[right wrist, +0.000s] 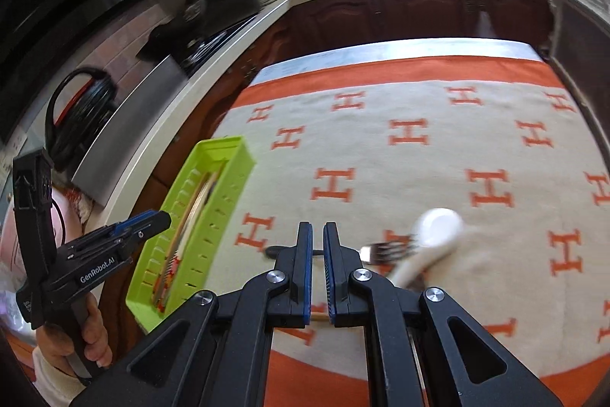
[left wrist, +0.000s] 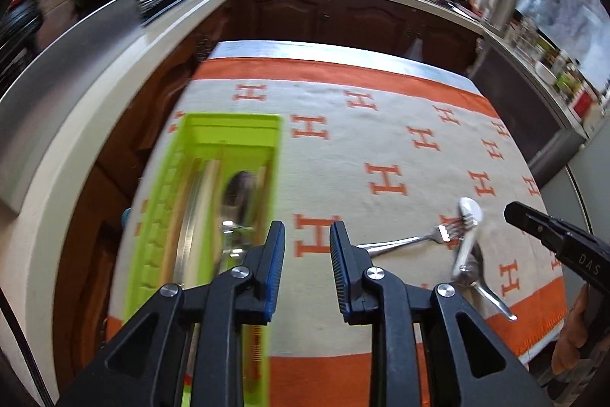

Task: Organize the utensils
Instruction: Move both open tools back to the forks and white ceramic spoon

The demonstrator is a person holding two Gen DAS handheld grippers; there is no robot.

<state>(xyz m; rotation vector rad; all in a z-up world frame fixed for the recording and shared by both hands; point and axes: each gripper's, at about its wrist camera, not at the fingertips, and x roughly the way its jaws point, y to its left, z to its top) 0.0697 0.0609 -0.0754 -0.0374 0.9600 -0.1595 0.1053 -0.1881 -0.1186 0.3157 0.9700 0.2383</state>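
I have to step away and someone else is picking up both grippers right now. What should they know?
Left gripper: slightly open, nothing between its pads, beside the green tray.
Right gripper: shut, empty, above the fork handle.
Tray: at the cloth's left edge, already holding several utensils, chopsticks among them.
Left to sort: fork, white spoon lying across its tines, and another metal utensil under the spoon, all loose on the cloth.

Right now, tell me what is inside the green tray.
The green tray holds long utensils lying lengthwise: pale wooden sticks and a metal spoon. Motion blur and the left gripper hide its near end.
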